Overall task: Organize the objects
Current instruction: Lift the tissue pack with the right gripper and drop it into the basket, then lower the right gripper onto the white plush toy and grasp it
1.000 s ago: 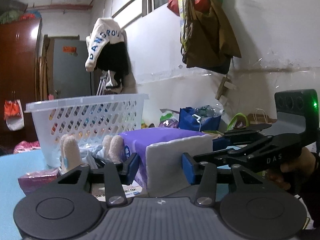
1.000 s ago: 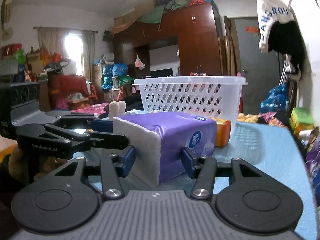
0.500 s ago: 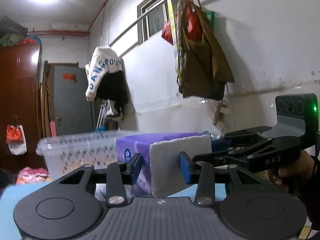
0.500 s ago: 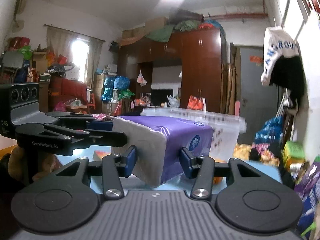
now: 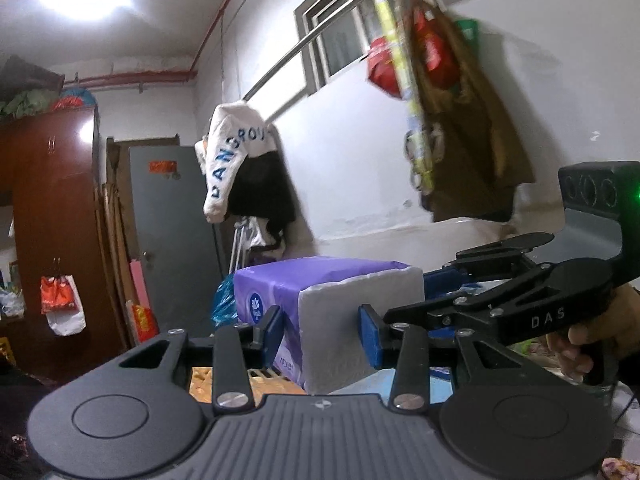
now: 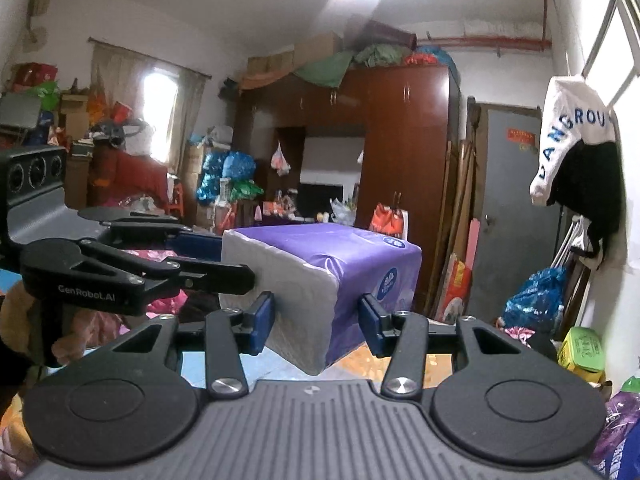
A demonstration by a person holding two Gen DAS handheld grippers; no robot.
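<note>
**Tissue pack held aloft between both grippers**

Cluttered room all round me: a white plastered wall (image 5: 352, 184) with a barred window (image 5: 340, 36) on one side, a dark red-brown wooden wardrobe (image 6: 404, 152) and a grey metal door (image 5: 172, 240) on the far side. Only slivers of the light blue tabletop (image 5: 404, 380) show under my fingers. A second ago the white perforated plastic basket filled the middle ground on the table; now it has dropped out of both views and the room's upper walls and ceiling light take its place.

I count one purple plastic-wrapped tissue pack (image 5: 340, 312) with a white end face, two grippers, and one white hooded garment with blue lettering (image 5: 236, 152) hanging over a black one. One brown cloth bag (image 5: 472, 132) hangs by the window with red packets.

My left gripper (image 5: 320, 330) is part-closed, its blue pads (image 5: 368, 334) pressed against one corner of the pack. My right gripper (image 6: 316, 322) is closed to the same width on the neighbouring corner, pads (image 6: 262, 322) touching the wrapper. The pack hangs in the air between them, clear of the table, roughly level; a second ago it sat lower, in front of the basket.
</note>
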